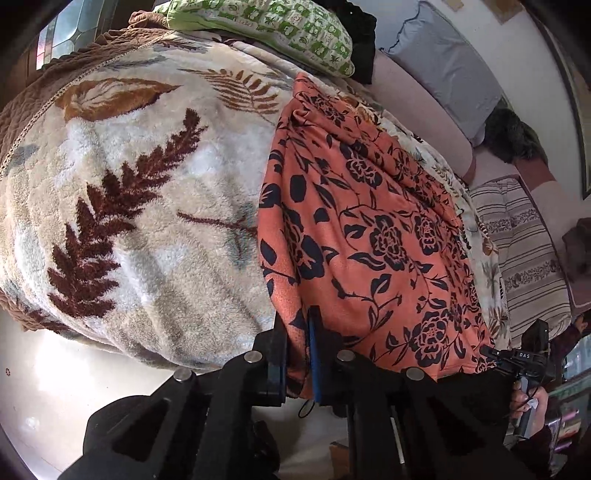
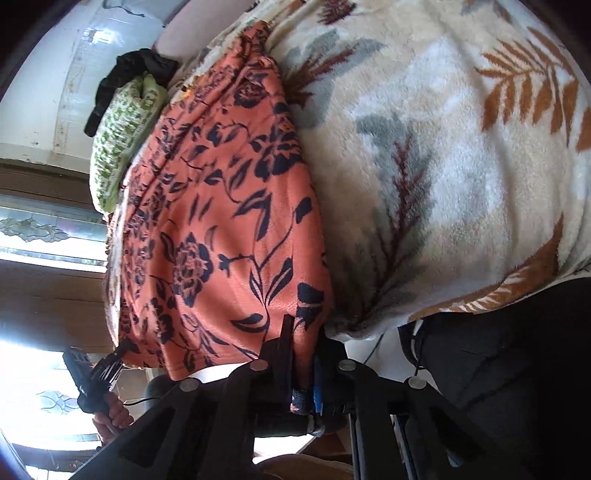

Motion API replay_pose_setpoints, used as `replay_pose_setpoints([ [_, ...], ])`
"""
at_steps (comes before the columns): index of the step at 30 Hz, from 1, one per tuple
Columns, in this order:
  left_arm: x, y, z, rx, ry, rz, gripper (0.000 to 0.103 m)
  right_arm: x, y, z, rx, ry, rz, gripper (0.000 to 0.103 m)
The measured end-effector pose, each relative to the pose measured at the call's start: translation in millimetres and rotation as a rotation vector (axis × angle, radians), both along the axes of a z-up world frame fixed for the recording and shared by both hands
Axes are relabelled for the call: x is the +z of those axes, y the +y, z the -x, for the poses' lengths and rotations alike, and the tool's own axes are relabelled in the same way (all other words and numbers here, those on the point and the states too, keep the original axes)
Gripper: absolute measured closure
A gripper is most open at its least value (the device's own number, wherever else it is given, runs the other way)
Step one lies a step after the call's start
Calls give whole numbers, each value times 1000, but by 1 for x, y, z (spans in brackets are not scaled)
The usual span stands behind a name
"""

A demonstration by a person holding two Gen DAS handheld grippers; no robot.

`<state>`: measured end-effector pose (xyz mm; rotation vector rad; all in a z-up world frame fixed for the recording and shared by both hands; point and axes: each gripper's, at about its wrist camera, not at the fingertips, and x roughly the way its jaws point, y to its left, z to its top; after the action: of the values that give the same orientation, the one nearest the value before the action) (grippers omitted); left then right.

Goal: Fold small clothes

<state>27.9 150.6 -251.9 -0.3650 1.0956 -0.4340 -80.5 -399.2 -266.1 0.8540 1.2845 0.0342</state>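
Note:
An orange garment with a dark floral print lies spread on a fluffy leaf-patterned blanket. My left gripper is shut on the garment's near left corner, cloth pinched between its black jaw and blue pad. In the right wrist view the same orange garment runs away from me, and my right gripper is shut on its near right corner. Each gripper shows in the other's view: the right gripper at the hem's far corner, the left gripper at the opposite corner, both held in a hand.
A green-and-white patterned pillow and a dark cloth lie at the bed's far end. A grey pillow, a dark furry item and a striped cushion lie on a pink couch to the right. Pale floor lies below the bed edge.

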Motion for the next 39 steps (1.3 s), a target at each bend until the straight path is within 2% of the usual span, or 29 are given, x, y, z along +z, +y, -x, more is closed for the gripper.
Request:
replay_pose_setpoints([
  [6,47,7,-10,25,-76,127,93,35,-18,-9,-74,-178,-143,95],
  [10,73,3,-15,29,-118,151,93,52,-24,-9,-115,-278,-247,95],
  [13,89,0,-16,26,-143,153,93,69,-22,-13,-112,-345,-275,95],
  [18,104,-2,-26,31,-167,179,93,86,-26,-23,-98,-386,-295,95],
  [23,116,1,-58,65,-169,200,93,95,-35,-49,-90,-401,-297,95],
  [28,130,-4,-124,79,-175,157,93,105,-50,-110,-104,-423,-260,95],
  [30,135,-14,-165,87,-182,118,94,104,-61,-145,-119,-422,-239,95],
  [32,136,-26,-213,95,-185,86,100,97,-75,-182,-145,-418,-215,95],
  [35,122,-48,-287,114,-164,40,100,67,-94,-247,-185,-372,-182,95],
  [39,76,-71,-370,180,-108,-24,100,-4,-116,-321,-279,-295,-172,95],
])
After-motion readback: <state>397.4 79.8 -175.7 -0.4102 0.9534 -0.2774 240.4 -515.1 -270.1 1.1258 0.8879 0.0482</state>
